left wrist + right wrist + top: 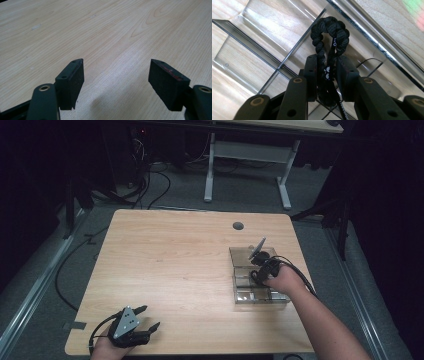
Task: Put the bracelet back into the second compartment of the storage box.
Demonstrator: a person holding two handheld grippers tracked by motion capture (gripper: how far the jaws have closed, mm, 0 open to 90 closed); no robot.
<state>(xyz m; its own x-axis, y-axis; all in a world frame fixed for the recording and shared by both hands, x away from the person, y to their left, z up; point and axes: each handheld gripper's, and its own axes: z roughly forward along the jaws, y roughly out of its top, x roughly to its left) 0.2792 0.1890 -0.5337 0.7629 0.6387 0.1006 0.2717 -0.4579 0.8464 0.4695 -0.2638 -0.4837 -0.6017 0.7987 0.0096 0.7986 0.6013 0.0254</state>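
Note:
A black braided cord loop [329, 35] with small white print on it sticks out from between the jaws of my right gripper [327, 65], which is shut on it. That gripper [260, 259] hangs over a clear plastic divided box [240, 254] at the right side of the table; the box's partitions [265, 53] lie just beneath the cord. My left gripper [149, 317] rests at the near left edge of the table, open, its pads [75, 80] wide apart with bare wood between them.
The wooden table [175, 260] has a round cable hole [238, 226] near its far edge. Behind it stand a white desk frame [247, 157] and loose cables on the grey floor. The person's right forearm [325, 325] crosses the table's near right corner.

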